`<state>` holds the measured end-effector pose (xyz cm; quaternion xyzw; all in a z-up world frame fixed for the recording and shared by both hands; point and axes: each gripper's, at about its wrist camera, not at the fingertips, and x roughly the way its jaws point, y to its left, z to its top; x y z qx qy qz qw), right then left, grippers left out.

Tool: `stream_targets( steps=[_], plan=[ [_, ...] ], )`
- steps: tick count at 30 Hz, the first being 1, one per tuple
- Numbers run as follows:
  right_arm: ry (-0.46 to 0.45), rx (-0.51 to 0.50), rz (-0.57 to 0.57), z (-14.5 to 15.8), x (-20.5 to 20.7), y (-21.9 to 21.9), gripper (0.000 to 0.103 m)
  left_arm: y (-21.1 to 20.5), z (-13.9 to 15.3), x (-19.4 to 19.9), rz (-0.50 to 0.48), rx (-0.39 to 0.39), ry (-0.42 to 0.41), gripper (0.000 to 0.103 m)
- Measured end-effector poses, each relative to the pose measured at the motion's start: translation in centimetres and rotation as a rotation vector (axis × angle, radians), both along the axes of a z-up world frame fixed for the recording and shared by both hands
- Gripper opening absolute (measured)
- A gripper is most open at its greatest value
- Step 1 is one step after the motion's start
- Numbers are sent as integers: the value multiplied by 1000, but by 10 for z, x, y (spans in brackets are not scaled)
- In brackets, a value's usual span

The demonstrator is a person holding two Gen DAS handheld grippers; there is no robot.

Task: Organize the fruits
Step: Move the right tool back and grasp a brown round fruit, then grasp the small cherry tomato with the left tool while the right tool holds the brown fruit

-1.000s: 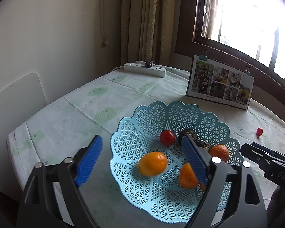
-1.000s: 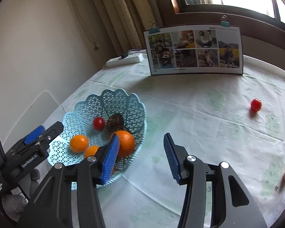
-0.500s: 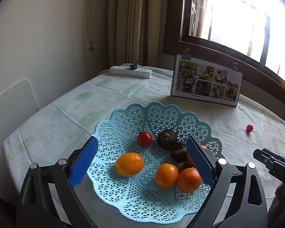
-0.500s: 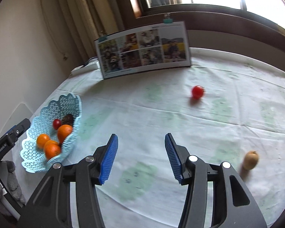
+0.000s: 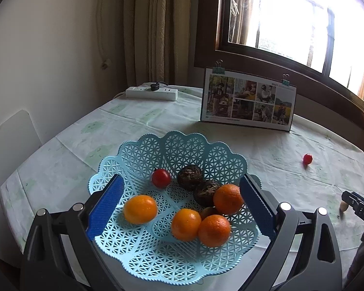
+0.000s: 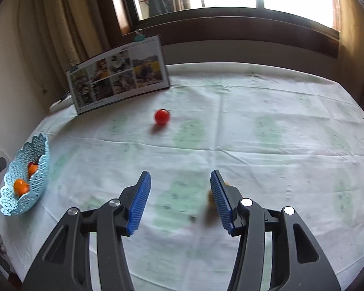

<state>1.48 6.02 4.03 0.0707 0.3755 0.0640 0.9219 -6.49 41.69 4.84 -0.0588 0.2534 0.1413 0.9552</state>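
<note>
Right wrist: blurred fruit (image 6: 210, 195), seemingly behind right jaw.

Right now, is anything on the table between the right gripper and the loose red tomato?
Nothing visible. The right gripper is open, and only bare tablecloth lies between its fingers and the tomato.

Surface (image 6: 254, 145) middle lies open; a tomato (image 6: 162, 116) sits toward the far edge, photo board (image 6: 119, 77) at the far-left edge, basket (image 6: 40, 184) at the left edge.
</note>
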Motion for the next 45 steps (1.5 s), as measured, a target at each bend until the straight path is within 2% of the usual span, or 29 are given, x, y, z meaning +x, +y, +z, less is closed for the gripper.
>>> stream_targets(
  steps=[17, 20, 22, 24, 28, 39, 45],
  plan=[
    [77, -2, -30, -23, 6, -28, 55, -34, 3, 4, -63, 31, 5, 97],
    [94, -2, -20, -28, 10, -30, 50, -39, 5, 4, -71, 37, 2, 97],
    [106, 3, -8, -30, 13, -31, 40, -43, 6, 4, -80, 43, 0, 97],
    [111, 2, 1, -32, 13, -31, 35, -47, 7, 5, -87, 48, 1, 97],
    [109, 2, 5, -31, 12, -32, 28, -55, 8, 8, -100, 57, 3, 97],
    [78, 38, -18, -23, 2, -53, 27, -97, 9, 30, -172, 107, 12, 97],
    [89, 55, -10, -27, 3, -57, 27, -128, 8, 47, -228, 143, 19, 97]
  ],
)
